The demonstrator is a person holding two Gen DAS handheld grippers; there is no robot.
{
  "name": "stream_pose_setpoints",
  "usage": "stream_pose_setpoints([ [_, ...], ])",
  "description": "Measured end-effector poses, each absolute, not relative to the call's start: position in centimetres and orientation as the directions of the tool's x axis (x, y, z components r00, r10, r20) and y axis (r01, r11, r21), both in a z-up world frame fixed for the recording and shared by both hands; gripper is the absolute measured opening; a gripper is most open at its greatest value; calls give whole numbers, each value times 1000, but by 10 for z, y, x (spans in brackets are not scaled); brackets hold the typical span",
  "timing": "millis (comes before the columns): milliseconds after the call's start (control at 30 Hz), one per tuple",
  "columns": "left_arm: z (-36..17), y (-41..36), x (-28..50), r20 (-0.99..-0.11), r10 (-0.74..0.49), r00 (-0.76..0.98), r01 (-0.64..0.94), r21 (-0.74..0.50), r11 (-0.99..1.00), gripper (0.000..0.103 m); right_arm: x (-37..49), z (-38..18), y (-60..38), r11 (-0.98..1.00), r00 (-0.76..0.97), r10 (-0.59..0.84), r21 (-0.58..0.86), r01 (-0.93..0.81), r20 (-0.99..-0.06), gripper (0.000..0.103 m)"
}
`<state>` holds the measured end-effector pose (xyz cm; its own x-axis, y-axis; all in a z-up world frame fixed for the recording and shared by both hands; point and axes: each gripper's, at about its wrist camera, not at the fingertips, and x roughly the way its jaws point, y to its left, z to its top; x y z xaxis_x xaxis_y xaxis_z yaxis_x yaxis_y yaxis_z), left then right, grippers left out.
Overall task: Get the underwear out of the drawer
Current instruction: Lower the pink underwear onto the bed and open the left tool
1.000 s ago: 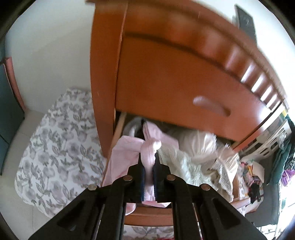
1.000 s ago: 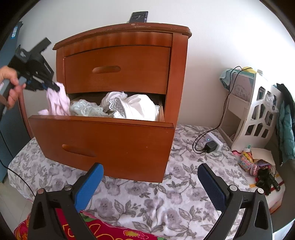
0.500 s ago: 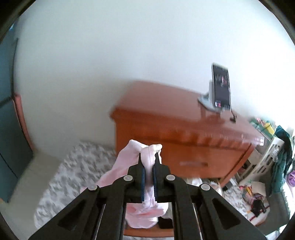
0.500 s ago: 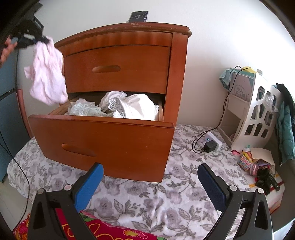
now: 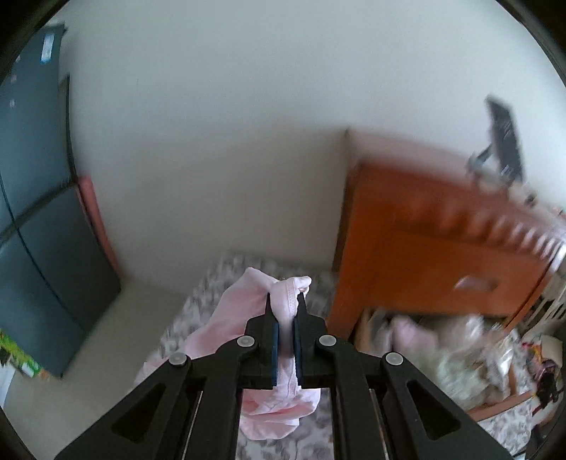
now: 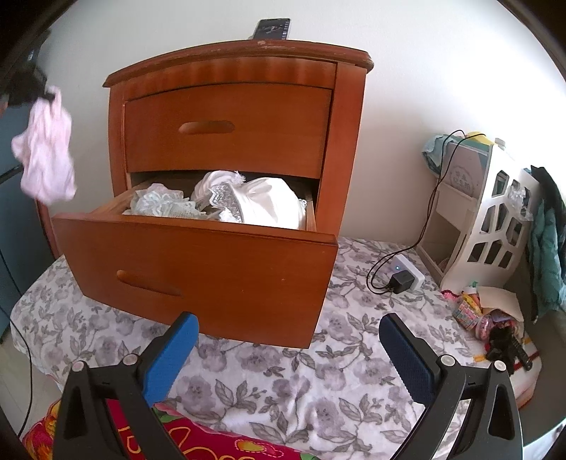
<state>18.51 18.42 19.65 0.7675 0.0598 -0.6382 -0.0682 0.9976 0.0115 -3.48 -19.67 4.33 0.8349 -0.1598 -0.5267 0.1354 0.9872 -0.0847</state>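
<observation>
My left gripper (image 5: 285, 300) is shut on pale pink underwear (image 5: 283, 407), which hangs free in the air. From the right wrist view the same pink underwear (image 6: 46, 155) dangles at the far left, clear of the wooden nightstand (image 6: 226, 116) and above the drawer's height. The lower drawer (image 6: 198, 269) stands pulled out, with white and pale lace garments (image 6: 247, 201) still heaped inside. My right gripper (image 6: 288, 339) is open and holds nothing, low over the floral sheet in front of the drawer.
A phone (image 6: 270, 28) leans on the nightstand top. A floral sheet (image 6: 318, 389) covers the surface. A white organiser (image 6: 488, 219), a charger with cable (image 6: 401, 279) and small clutter sit at the right. A dark panel (image 5: 39, 247) stands at the left.
My left gripper lifted the pink underwear up out of the drawer and swung it left, away from the nightstand. The right gripper has stayed where it was.
</observation>
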Motion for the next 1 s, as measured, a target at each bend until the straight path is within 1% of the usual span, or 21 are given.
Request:
stream_pose_setpoints([
  [200, 95, 210, 212, -779, 62, 624, -144, -37, 989, 7, -32, 41, -194, 987, 827, -162, -102, 127, -538, 103],
  [300, 52, 221, 217, -824, 60, 563, -175, -49, 983, 7, -30, 40, -192, 986, 822, -162, -111, 121, -546, 103],
  [467, -12, 217, 222, -886, 36, 463, -200, -65, 978, 7, -26, 37, -188, 986, 810, -162, -134, 104, -563, 103],
  [667, -55, 211, 224, -917, -11, 399, -196, -97, 976, 7, -23, 34, -187, 985, 800, -164, -143, 98, -577, 103],
  [767, -82, 212, 220, -935, -54, 351, -231, -143, 962, 7, -23, 33, -187, 984, 798, -167, -144, 101, -579, 103],
  [867, -106, 212, 213, -948, -64, 310, -258, -149, 955, 7, -23, 34, -186, 984, 798, -169, -148, 100, -579, 103],
  [1000, -118, 211, 201, -954, -70, 291, -267, -151, 952, 9, -23, 34, -187, 984, 800, -167, -146, 101, -577, 103],
])
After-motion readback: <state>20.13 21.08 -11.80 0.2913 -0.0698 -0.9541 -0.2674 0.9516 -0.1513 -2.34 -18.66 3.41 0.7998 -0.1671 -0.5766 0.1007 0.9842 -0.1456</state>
